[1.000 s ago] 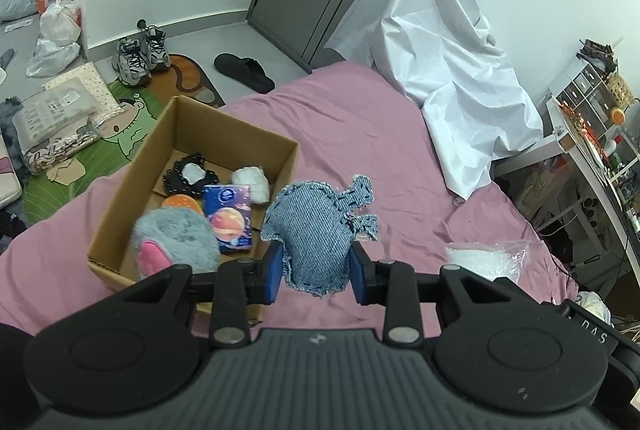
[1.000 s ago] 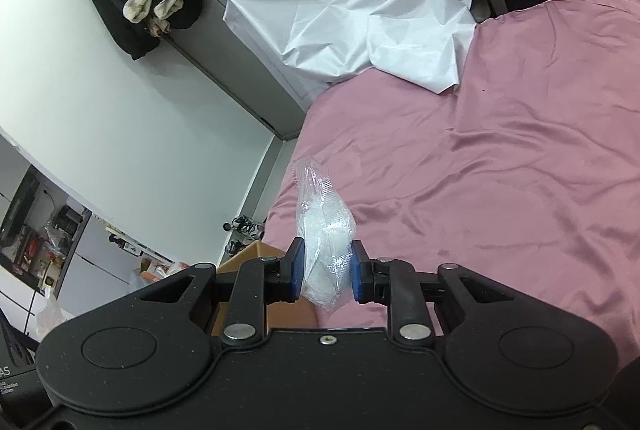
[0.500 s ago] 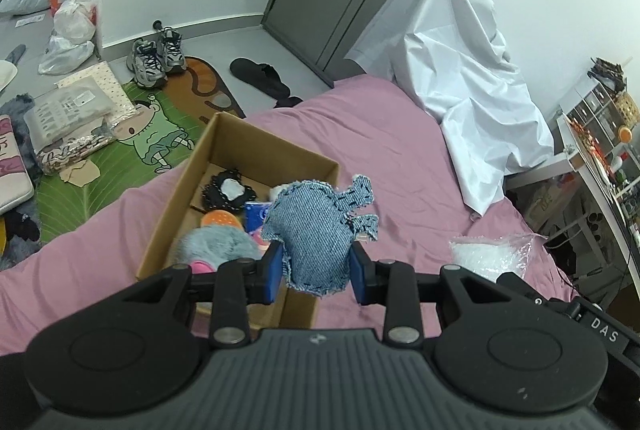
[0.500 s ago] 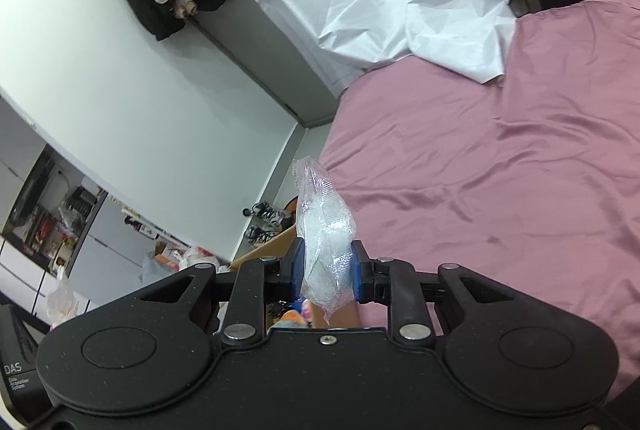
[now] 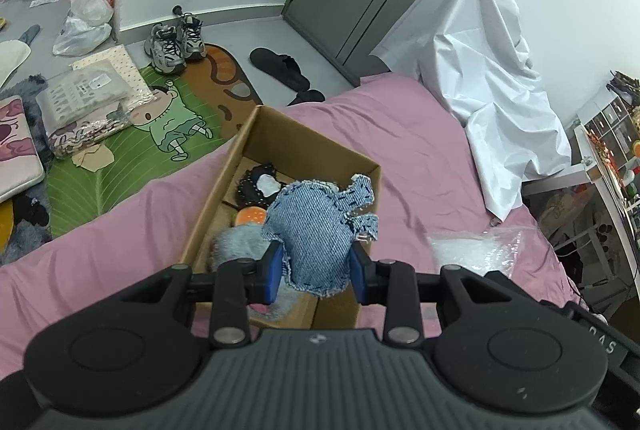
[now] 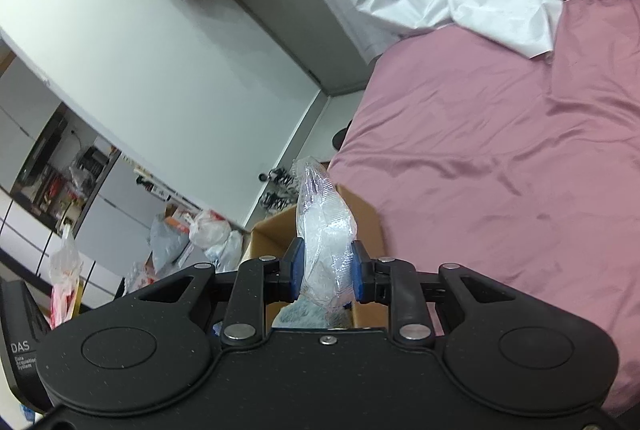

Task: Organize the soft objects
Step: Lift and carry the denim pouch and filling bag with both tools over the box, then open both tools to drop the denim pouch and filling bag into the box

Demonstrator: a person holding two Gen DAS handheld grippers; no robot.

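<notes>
Over the pink bed (image 5: 400,134), left tongs (image 5: 316,272) pinch a denim toy (image 5: 316,230); right tongs (image 6: 326,272) pinch a clear plastic bag (image 6: 324,230).

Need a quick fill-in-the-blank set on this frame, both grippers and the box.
1. The left gripper is shut on a stuffed toy made of blue ____.
2. The right gripper is shut on a clear ____ bag.
3. The cardboard box sits on a ____ bedsheet.

Missing words: denim; plastic; pink
</notes>
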